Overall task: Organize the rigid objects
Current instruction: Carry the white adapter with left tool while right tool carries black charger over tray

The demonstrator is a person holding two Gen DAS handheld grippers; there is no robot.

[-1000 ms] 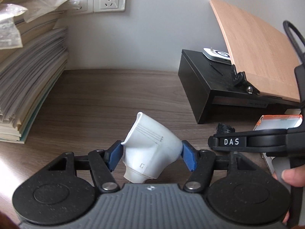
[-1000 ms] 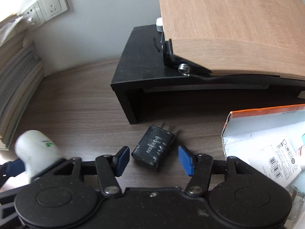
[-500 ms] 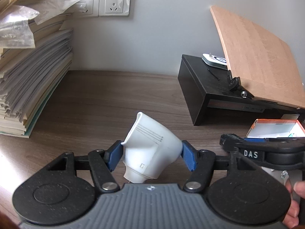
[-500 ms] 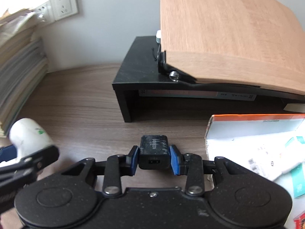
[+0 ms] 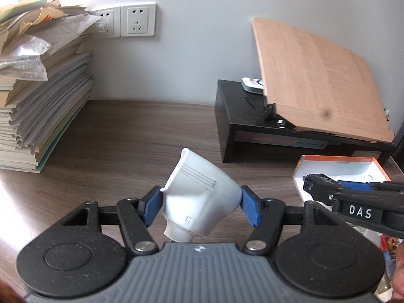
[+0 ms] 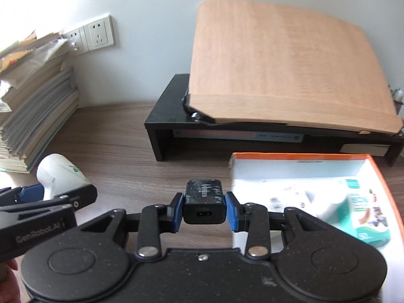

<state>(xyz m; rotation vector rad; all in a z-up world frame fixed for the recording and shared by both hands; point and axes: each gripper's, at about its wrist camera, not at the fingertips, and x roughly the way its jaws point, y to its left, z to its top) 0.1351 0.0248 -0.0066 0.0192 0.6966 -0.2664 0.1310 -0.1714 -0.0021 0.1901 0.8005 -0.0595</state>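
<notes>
My left gripper is shut on a white plug adapter, held above the wooden desk. In the right wrist view the same white plug adapter shows at the left, between the left gripper's blue pads. My right gripper is shut on a black USB charger, its USB port facing the camera, lifted off the desk. An open orange-rimmed box lies just right of the charger. The right gripper enters the left wrist view from the right, over the orange-rimmed box.
A black monitor riser carries a tilted wooden board. A tall stack of papers fills the left. Wall sockets sit on the white wall. Packets lie inside the box, among them a green-and-white one.
The right gripper closed on the black charger that lay on the desk and lifted it toward the orange box. The left gripper drew back with the white adapter still held.
</notes>
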